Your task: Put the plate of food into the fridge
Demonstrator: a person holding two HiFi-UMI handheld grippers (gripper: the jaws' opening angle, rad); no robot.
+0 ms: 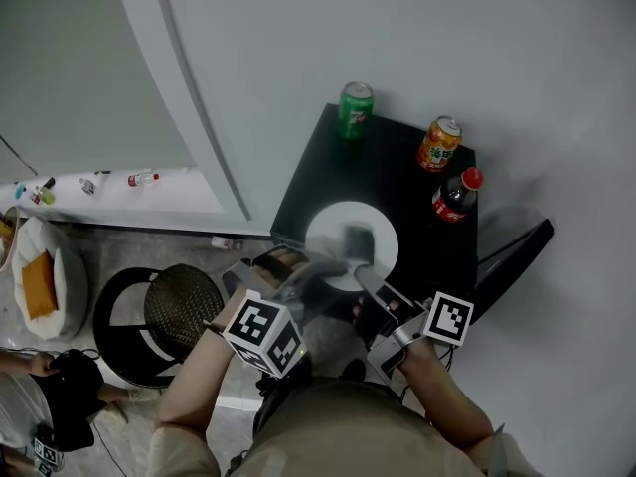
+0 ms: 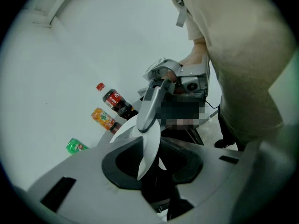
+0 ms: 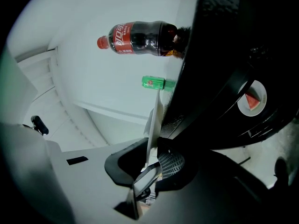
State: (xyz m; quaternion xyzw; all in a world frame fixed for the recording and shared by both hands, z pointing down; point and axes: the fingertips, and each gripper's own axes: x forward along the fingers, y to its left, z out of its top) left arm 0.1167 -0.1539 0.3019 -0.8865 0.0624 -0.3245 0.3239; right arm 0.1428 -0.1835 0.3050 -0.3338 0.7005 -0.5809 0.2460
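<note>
Plate (image 1: 338,229) lying at the front of the black cabinet top (image 1: 397,167). Left gripper (image 1: 333,266) angling downward, right gripper (image 1: 366,274) reaching in level and rolled on its side. Both are pinching the plate's near rim, seen edge-on between narrowly parted jaws. Right gripper view alone is showing a round label (image 3: 252,98). Left gripper view alone is showing the hand (image 2: 194,59) behind the right gripper.

Left gripper (image 2: 148,160), right gripper (image 3: 150,164) grey, b&w cubes (image 1: 263,334); beige clothes (image 1: 328,427).
</note>
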